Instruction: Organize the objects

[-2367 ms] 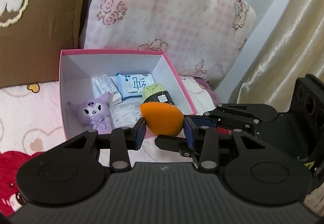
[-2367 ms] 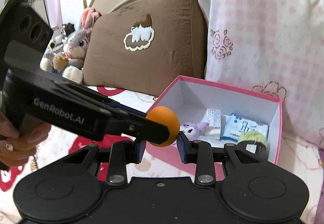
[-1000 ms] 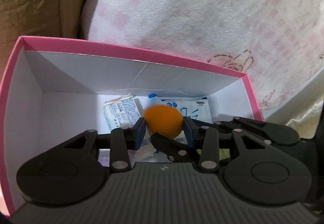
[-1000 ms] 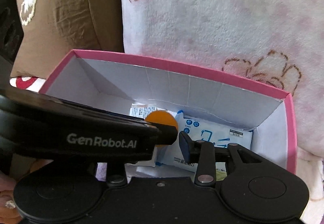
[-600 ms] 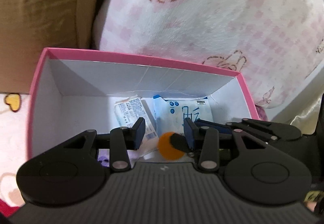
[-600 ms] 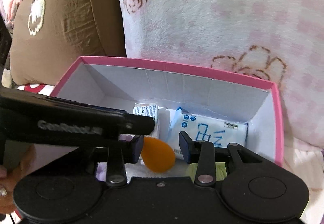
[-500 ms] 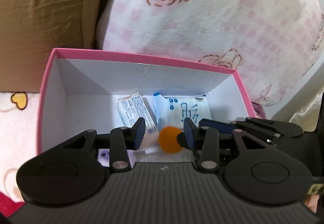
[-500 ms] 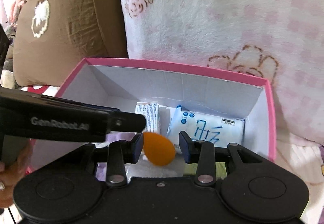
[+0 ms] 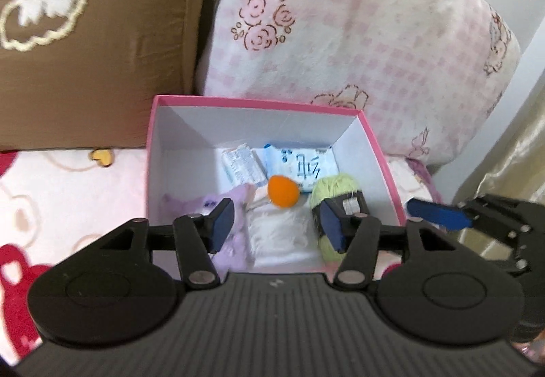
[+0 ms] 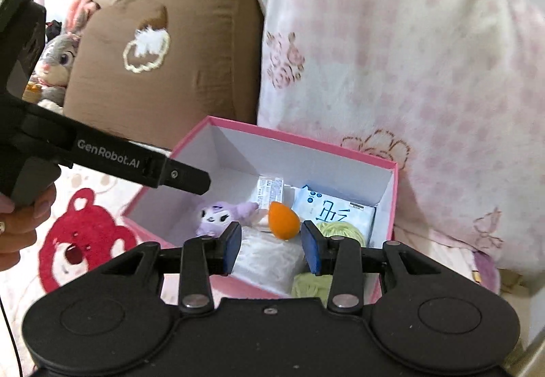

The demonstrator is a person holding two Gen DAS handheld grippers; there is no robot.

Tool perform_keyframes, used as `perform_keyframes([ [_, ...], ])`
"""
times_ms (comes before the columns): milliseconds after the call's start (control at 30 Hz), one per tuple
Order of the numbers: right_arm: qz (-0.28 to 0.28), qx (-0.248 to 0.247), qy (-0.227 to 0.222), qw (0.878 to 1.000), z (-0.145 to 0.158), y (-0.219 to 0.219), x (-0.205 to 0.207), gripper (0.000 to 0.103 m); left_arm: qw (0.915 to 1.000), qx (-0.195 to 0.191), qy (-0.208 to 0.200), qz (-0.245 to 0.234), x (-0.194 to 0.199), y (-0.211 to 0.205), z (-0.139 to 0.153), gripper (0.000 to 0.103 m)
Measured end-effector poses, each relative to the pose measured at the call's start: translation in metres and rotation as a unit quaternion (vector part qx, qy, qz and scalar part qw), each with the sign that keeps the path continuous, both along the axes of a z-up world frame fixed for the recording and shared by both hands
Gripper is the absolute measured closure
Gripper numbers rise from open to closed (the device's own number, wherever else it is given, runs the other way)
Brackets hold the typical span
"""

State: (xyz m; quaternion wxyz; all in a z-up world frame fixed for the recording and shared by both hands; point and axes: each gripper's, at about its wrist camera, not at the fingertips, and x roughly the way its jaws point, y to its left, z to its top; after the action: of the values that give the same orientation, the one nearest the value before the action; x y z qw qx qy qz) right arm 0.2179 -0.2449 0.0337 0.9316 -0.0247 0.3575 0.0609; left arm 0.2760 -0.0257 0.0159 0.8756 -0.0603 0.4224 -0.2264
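A pink box (image 9: 259, 101) with white walls sits on the bed against the pillows; it also shows in the right wrist view (image 10: 299, 137). Inside lie an orange egg-shaped sponge (image 9: 282, 191) (image 10: 283, 220), a purple plush (image 10: 221, 216), a green yarn ball (image 9: 335, 188), a blue-and-white wipes pack (image 9: 299, 166), a small white packet (image 9: 242, 166) and a white fluffy bag (image 9: 282, 237). My left gripper (image 9: 277, 223) is open and empty, held back above the box's near edge. My right gripper (image 10: 271, 247) is open and empty, just in front of the box.
A brown pillow (image 9: 95, 36) and a pink checked pillow (image 9: 340, 29) stand behind the box. A bunny plush (image 10: 59, 60) sits far left. The bedsheet (image 10: 85, 240) has a red bear print. A beige curtain (image 9: 504, 166) hangs at the right.
The orange sponge was let go and now lies in the box. Both grippers have pulled back and up from the box, and the left gripper's jaws stand wider.
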Motion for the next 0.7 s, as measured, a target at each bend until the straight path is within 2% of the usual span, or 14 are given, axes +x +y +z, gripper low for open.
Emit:
perform_keyframes([
  [333, -0.029, 0.01, -0.009, 1.0, 0.045, 0.005, -0.067, 0.053, 0.9983, 0.053, 0.021, 0.014, -0.072, 0.022, 0.034, 0.047],
  [533, -0.07, 0.03, -0.008, 0.997, 0.05, 0.003, -0.099, 0.051, 0.9967, 0.071, 0.03, 0.023, -0.105, 0.028, 0.047, 0.045],
  [700, -0.087, 0.04, -0.009, 0.995, 0.052, -0.001, -0.123, 0.044, 0.9962, 0.076, 0.032, 0.03, -0.127, 0.035, 0.052, 0.042],
])
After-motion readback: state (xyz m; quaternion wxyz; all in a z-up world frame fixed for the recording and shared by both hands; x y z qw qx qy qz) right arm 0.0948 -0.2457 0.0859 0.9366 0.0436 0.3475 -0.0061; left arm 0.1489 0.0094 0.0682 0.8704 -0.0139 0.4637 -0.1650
